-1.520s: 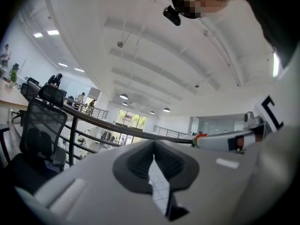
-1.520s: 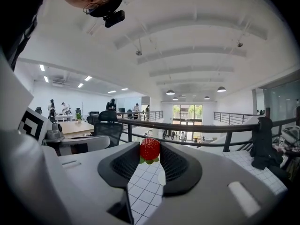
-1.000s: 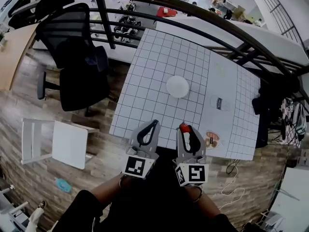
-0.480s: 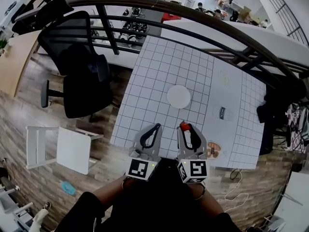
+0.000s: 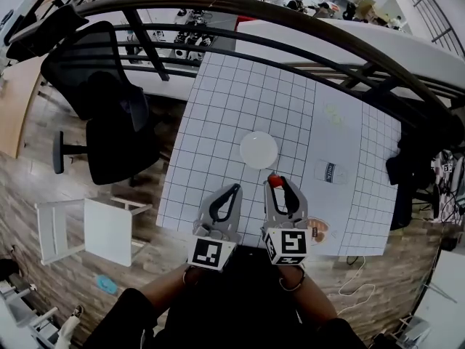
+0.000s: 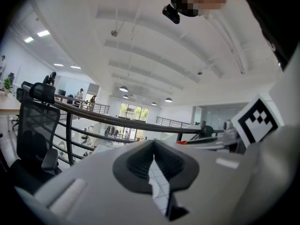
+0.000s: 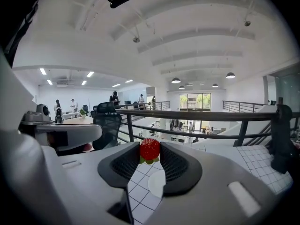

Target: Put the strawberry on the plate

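My right gripper (image 5: pixel 276 182) is shut on a red strawberry (image 5: pixel 275 181) at its fingertips, held above the gridded white table (image 5: pixel 225 107). In the right gripper view the strawberry (image 7: pixel 150 149) sits clamped between the two dark pads, leaves pointing down. The round white plate (image 5: pixel 259 150) lies on the table just beyond and slightly left of the strawberry; the plate (image 7: pixel 157 184) shows below the jaws in the right gripper view. My left gripper (image 5: pixel 234 188) hovers beside the right one, over the table's near edge, its jaws touching at the tips with nothing between them (image 6: pixel 153 142).
A black office chair (image 5: pixel 109 122) and a white chair (image 5: pixel 87 227) stand left of the table. A dark curved railing (image 5: pixel 290 20) runs behind it. Printed marks (image 5: pixel 325 171) and a picture (image 5: pixel 317 229) sit on the table's right part.
Both grippers have moved forward over the table; the strawberry is nearer the plate than a second ago. The right grip on the strawberry is unchanged.
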